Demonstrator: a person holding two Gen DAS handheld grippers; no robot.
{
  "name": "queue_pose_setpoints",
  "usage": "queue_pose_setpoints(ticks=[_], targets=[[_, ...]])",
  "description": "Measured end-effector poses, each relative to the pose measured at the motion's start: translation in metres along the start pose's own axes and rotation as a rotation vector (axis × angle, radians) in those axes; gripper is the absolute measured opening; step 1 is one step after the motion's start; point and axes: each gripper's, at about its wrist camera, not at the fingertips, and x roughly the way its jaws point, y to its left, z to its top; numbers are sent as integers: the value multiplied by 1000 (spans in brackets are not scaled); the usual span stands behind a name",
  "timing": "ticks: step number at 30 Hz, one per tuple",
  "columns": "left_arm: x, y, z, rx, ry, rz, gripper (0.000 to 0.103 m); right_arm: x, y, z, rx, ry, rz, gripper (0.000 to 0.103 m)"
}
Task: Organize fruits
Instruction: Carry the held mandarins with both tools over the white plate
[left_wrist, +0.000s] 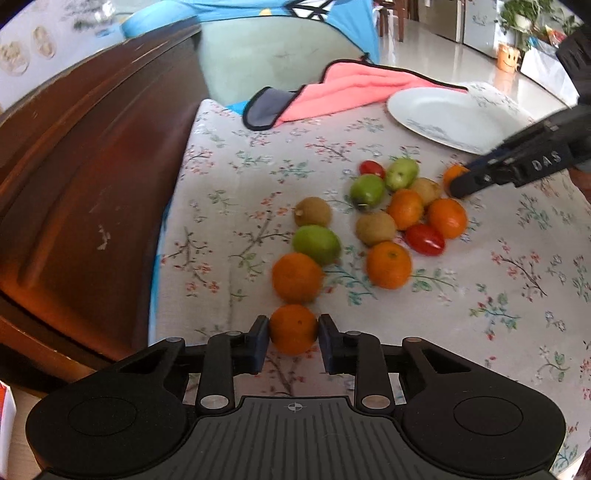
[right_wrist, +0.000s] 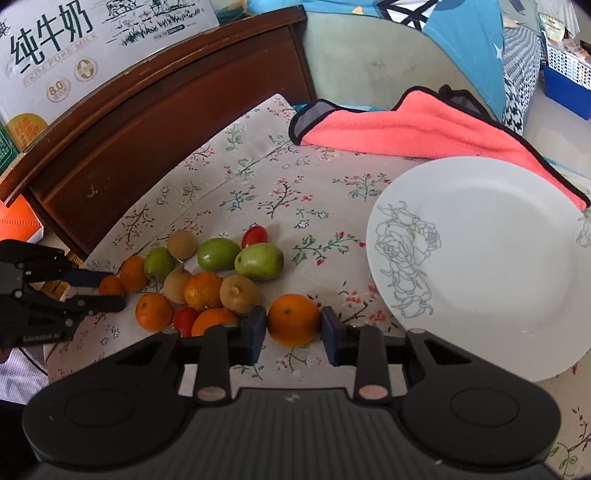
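Several oranges, green fruits, brown kiwis and red tomatoes lie in a loose pile (left_wrist: 402, 210) on the floral tablecloth; the pile also shows in the right wrist view (right_wrist: 207, 277). My left gripper (left_wrist: 293, 334) is shut on an orange (left_wrist: 293, 328) at the pile's near edge. It shows in the right wrist view (right_wrist: 110, 293) at the pile's left. My right gripper (right_wrist: 293, 326) is shut on another orange (right_wrist: 293, 319), beside the white plate (right_wrist: 487, 258). It shows in the left wrist view (left_wrist: 458, 184) at the far right of the pile. The plate (left_wrist: 450, 114) holds nothing.
A pink and grey cloth (right_wrist: 413, 125) lies behind the plate. A dark wooden headboard (left_wrist: 81, 155) runs along the table's left edge. A milk carton box (right_wrist: 74, 40) stands behind it. The floral tablecloth (left_wrist: 498, 295) covers the table.
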Motion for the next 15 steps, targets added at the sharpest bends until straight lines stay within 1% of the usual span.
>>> queue_pose_setpoints(ticks=[6, 10, 15], targets=[[-7, -20, -1, 4, -13, 5, 26, -4, -1, -2, -2, 7, 8, 32], [-7, -28, 0, -12, -1, 10, 26, -6, 0, -4, -13, 15, 11, 32], [-10, -42, 4, -65, 1, -42, 26, -7, 4, -5, -15, 37, 23, 32]])
